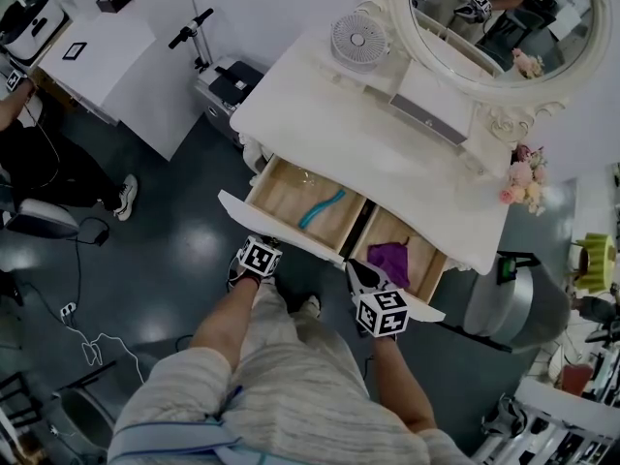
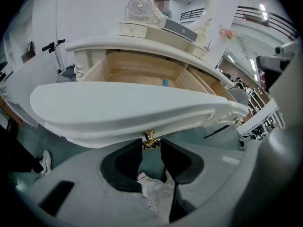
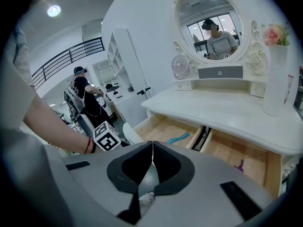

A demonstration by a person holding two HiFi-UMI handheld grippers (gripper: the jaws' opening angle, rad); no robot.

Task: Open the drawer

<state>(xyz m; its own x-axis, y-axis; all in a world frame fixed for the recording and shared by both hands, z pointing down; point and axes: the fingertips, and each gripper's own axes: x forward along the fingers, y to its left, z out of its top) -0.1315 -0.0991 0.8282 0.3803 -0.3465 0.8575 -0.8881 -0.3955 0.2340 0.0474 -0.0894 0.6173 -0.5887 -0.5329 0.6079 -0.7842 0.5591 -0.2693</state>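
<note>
The white dressing table (image 1: 320,95) has two wooden drawers, both pulled out. The left drawer (image 1: 291,194) holds a teal object (image 1: 322,207), and its white front (image 2: 132,108) fills the left gripper view. My left gripper (image 2: 150,145) is shut on the small brass knob (image 2: 149,138) under that front; in the head view it (image 1: 262,250) sits at the front's edge. The right drawer (image 1: 426,264) holds a purple thing (image 1: 391,260). My right gripper (image 3: 152,144) is shut and empty, held in front of the right drawer (image 1: 358,274).
A small fan (image 1: 358,39), an oval mirror (image 1: 504,17) and pink flowers (image 1: 523,177) stand on the tabletop. A grey bin (image 1: 513,303) is to the right of the table. Another person (image 1: 39,163) sits at far left, with cables (image 1: 87,342) on the dark floor.
</note>
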